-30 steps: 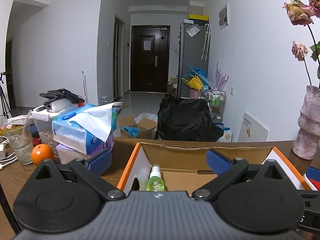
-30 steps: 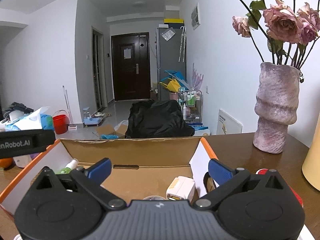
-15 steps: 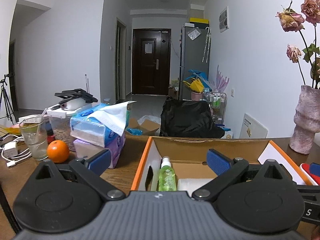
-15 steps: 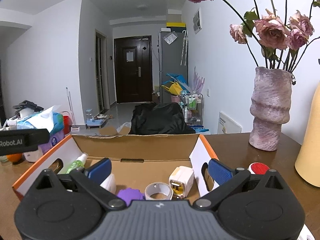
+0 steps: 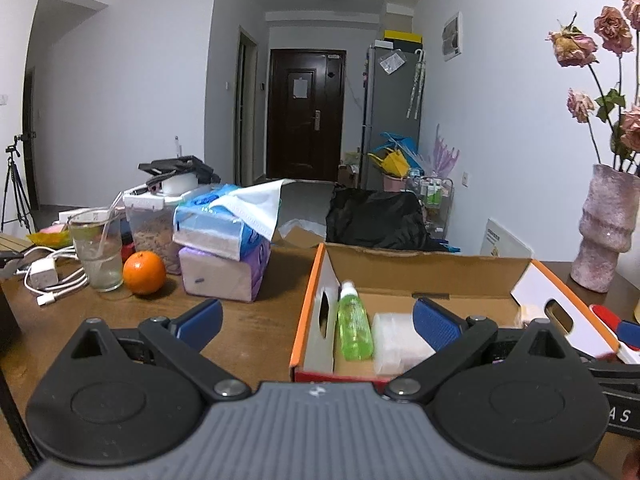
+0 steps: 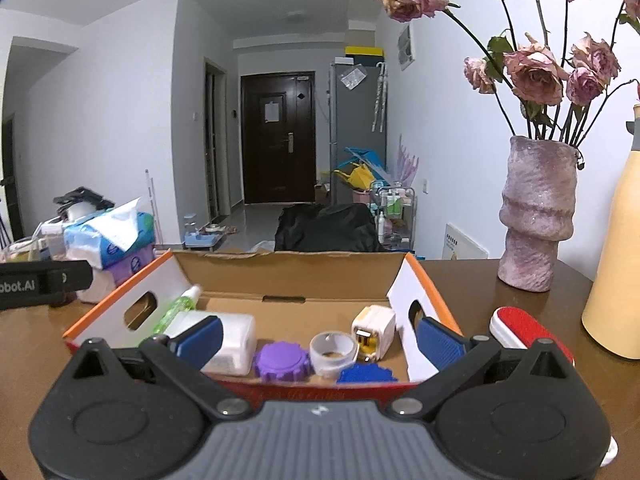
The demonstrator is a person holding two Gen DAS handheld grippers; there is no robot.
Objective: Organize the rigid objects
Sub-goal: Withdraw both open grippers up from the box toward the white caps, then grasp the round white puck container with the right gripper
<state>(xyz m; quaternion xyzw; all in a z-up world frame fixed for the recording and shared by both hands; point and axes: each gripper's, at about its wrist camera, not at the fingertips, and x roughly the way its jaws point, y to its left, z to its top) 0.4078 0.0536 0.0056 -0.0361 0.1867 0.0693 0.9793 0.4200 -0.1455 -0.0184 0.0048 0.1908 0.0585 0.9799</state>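
Both my grippers pulled back and up from cardboard box (image 6: 292, 276); its contents now in full view. Left gripper (image 5: 316, 316) wide, empty; right gripper (image 6: 316, 334) wide, empty. Green bottle (image 5: 353, 330), charger (image 6: 374, 330), purple gear (image 6: 282, 364) lie inside box. Judge: last drop done, lint brush (image 6: 520, 330) beside box likely next.

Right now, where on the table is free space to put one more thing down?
Bare wood lies between the tissue packs and the cardboard box, in front of the left gripper. Another patch lies between the box and the pink vase. Crowded: around the orange and glass, and beside the lint brush.
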